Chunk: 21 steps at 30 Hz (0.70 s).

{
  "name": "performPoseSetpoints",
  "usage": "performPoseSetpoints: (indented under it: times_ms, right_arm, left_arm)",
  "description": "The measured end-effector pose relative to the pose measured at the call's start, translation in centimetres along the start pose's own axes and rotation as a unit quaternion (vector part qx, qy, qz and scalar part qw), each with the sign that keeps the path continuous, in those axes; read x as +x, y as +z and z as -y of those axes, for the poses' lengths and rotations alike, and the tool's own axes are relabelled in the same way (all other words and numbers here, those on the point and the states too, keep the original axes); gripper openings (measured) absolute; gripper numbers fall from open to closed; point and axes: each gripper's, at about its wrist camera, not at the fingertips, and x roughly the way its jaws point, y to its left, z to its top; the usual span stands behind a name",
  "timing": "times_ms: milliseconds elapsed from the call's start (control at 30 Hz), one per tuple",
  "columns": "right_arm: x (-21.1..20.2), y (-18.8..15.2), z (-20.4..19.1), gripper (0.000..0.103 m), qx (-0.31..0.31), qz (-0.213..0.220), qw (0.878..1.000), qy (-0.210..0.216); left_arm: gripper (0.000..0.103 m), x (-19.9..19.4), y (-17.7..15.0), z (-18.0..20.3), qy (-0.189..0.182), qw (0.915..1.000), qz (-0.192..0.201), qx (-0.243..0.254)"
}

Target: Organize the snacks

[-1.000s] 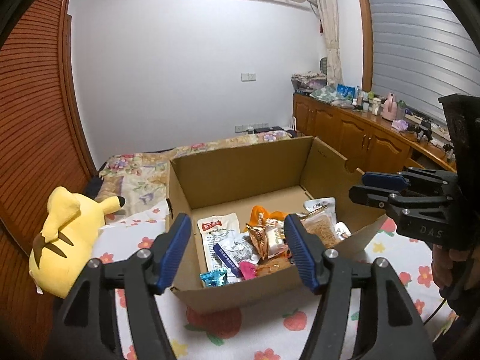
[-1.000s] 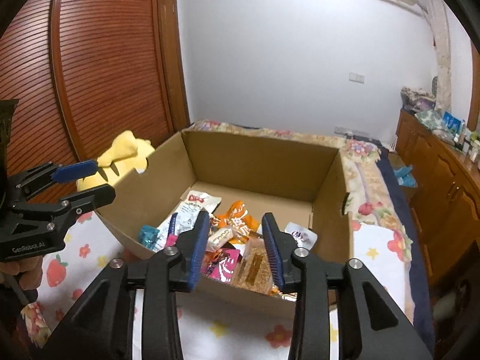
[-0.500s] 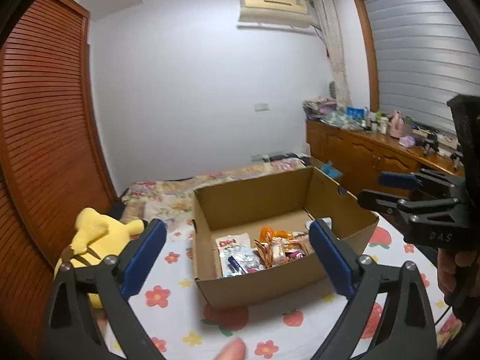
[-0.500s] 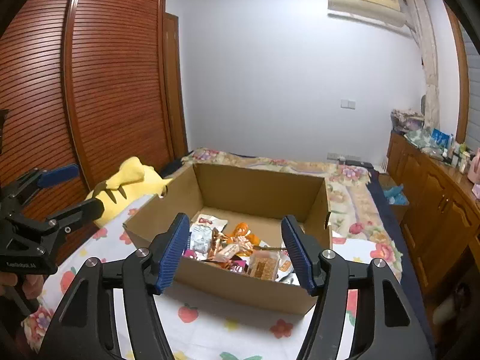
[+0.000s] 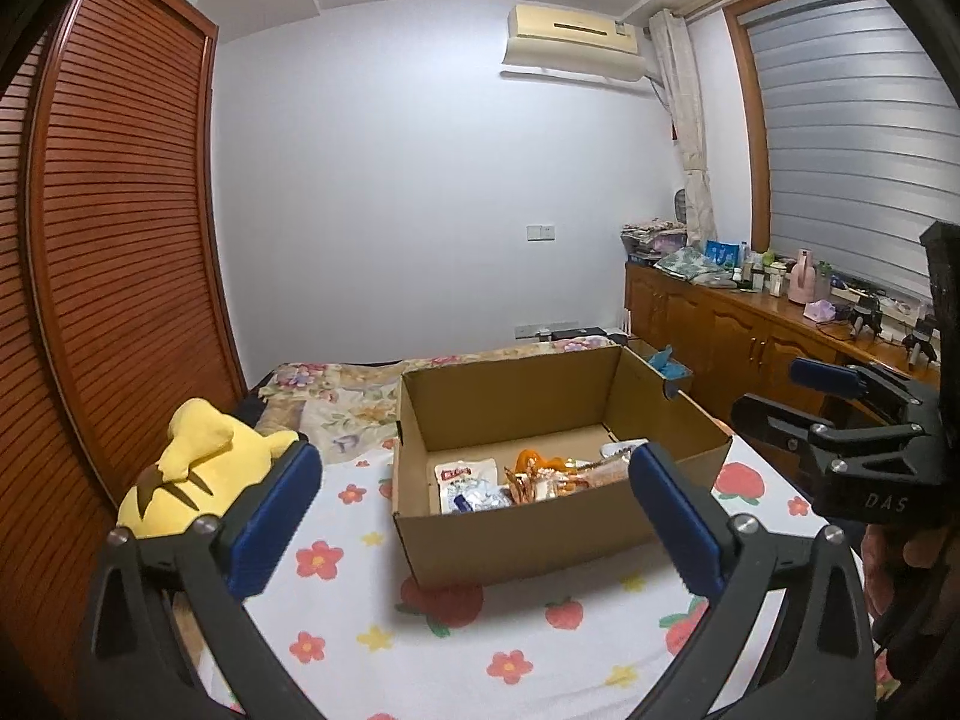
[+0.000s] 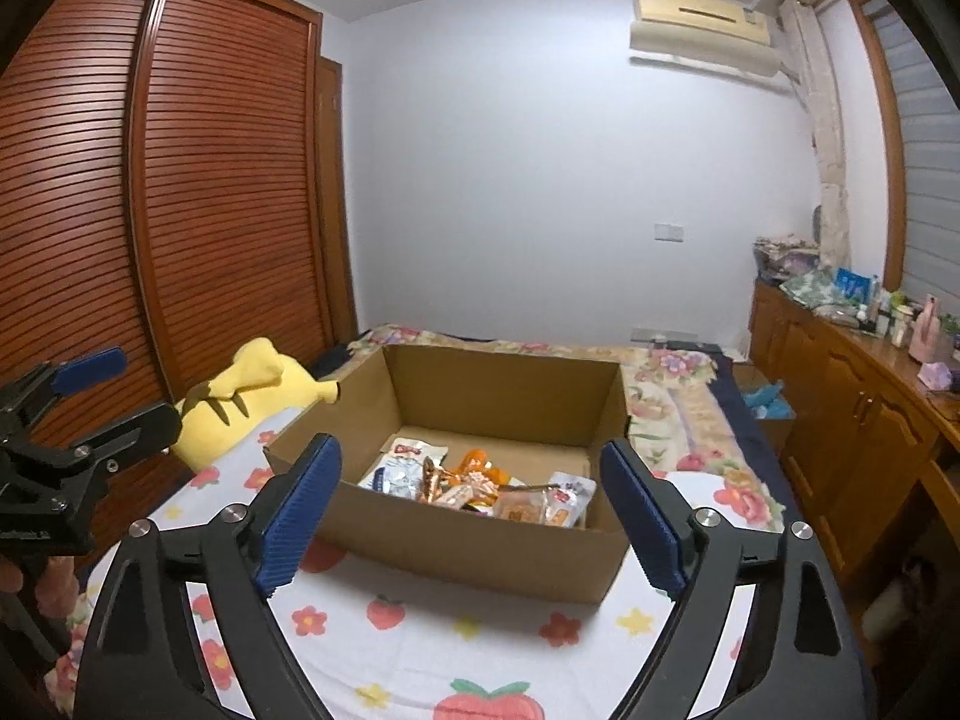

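Left wrist view: left gripper (image 5: 474,501), jaws spreading, nothing between them; cardboard box (image 5: 522,525) on the flowered bedsheet (image 5: 360,618); right gripper (image 5: 780,399) at right edge. Right wrist view: right gripper (image 6: 471,507), jaws spreading, nothing between them; only here the box's right inner wall shows. Snack packets (image 6: 480,483), white, orange and silver, heaped across the box floor. Yellow plush toy (image 6: 252,396) far left.

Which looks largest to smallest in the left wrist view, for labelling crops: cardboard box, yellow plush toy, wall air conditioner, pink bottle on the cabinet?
1. Brown cardboard box
2. Yellow plush toy
3. Cream wall air conditioner, close to the toy; it hangs farther away, so this order is unsure
4. Pink bottle
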Motion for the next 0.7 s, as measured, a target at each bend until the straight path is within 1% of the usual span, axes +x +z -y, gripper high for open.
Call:
performPoseSetpoints:
  times_ms: [133,333,567,700]
  right_arm:
    - [-1.0,-1.2,-0.4,0.094,0.007,-0.001,1.0,-0.015]
    - [-2.9,-3.1,-0.5,0.094,0.012,0.006,1.0,-0.026]
    - [-3.8,-4.4,-0.7,0.094,0.013,0.006,0.999,-0.034]
    - [-4.1,-5.0,-0.8,0.094,0.019,0.004,0.999,-0.036]
  left_arm:
    - [0.103,-0.8,-1.4,0.1,0.007,0.9999,-0.006,-0.004]
    - [0.103,-1.4,-3.2,0.2,0.007,0.9998,-0.017,-0.011]
    - [0.103,-1.9,-4.3,0.3,0.002,0.9994,-0.024,-0.025]
    - [0.103,-2.0,-4.9,0.3,0.005,0.9994,-0.025,-0.024]
